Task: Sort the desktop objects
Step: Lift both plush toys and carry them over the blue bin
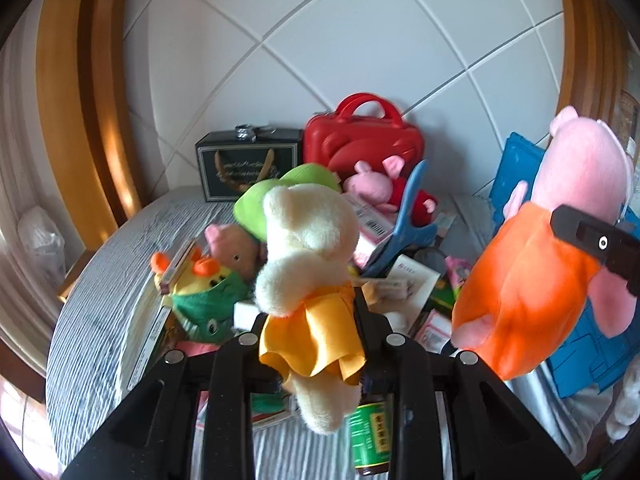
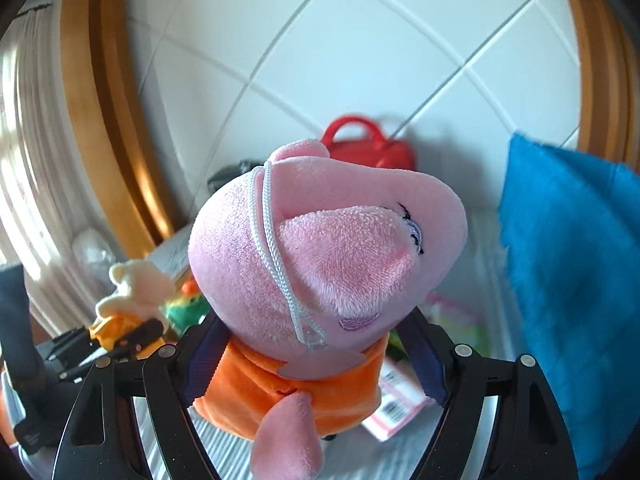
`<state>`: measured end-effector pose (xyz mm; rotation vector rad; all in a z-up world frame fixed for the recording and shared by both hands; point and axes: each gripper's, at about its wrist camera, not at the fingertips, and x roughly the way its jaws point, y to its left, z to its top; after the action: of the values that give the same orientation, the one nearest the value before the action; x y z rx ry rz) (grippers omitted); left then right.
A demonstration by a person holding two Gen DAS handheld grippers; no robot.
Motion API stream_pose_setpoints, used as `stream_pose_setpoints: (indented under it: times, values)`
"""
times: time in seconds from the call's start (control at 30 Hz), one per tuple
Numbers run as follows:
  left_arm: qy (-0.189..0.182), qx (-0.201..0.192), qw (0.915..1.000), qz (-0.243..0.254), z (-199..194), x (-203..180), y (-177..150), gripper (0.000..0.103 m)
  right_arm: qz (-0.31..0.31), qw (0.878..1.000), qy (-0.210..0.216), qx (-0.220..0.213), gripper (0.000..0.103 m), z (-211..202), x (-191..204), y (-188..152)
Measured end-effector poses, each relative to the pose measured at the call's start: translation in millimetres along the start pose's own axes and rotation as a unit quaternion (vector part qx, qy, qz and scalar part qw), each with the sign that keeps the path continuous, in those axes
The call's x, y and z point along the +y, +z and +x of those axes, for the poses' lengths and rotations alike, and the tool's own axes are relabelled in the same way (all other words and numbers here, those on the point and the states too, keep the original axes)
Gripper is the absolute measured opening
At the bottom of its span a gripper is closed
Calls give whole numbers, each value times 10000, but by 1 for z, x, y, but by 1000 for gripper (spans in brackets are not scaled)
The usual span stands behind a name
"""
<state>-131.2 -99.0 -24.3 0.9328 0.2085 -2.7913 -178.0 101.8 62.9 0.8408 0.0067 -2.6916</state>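
A cream plush toy [image 1: 308, 248] in a yellow dress sits clamped in the left gripper [image 1: 312, 320], lifted above the cluttered grey striped bedspread [image 1: 100, 280]. To its right, the right gripper [image 2: 316, 364] squeezes a pink pig plush [image 2: 320, 248] by its orange body, apparently also held aloft. A red case [image 1: 360, 140] stands against the wall behind.
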Motion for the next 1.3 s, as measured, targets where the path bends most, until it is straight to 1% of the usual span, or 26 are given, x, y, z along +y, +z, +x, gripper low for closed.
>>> stream_pose_setpoints:
  times: [0.1,0.2,0.37,0.53,0.73,0.8,0.87,0.93,1.0,1.07,1.17,1.23,1.3]
  values:
    - [-121,-191,9996,191,-7,-35,16,26,2,9998,-109,-194,82,-19,-20,17]
    - [-348,-315,9984,309,-12,-70,31,26,39,9988,-245,-414,82,-39,-45,34]
    - [-693,-537,9945,580,-20,-142,61,26,101,9955,-537,-772,82,-74,-94,63]
    - [-1002,-633,9897,798,-19,-216,91,26,146,9908,-816,-1070,82,-110,-148,88]
    - [-1270,-651,9843,1034,-12,-310,125,26,174,9819,-1306,-1361,82,-145,-222,124]
    - [-1279,-640,9829,1163,-7,-345,135,26,239,9803,-1441,-1329,82,-148,-256,141]
    - [-1365,-582,9810,1250,1,-374,143,26,314,9795,-1534,-1270,82,-148,-283,151]
    - [-1459,-487,9797,1283,10,-400,150,26,327,9786,-1646,-1190,82,-144,-310,156]
    - [-1476,-398,9783,1396,21,-427,157,26,369,9772,-1774,-1104,82,-140,-339,162]
    - [-1533,-217,9765,1500,35,-452,160,26,432,9768,-1859,-970,82,-128,-367,167]
    - [-1601,165,9743,1577,62,-482,164,26,604,9766,-1968,-627,82,-107,-402,169]
    - [-1572,410,9717,1715,78,-502,160,26,697,9740,-2122,-368,82,-89,-424,165]
    - [-1479,628,9695,1852,98,-519,158,26,813,9732,-2148,-142,82,-69,-442,155]
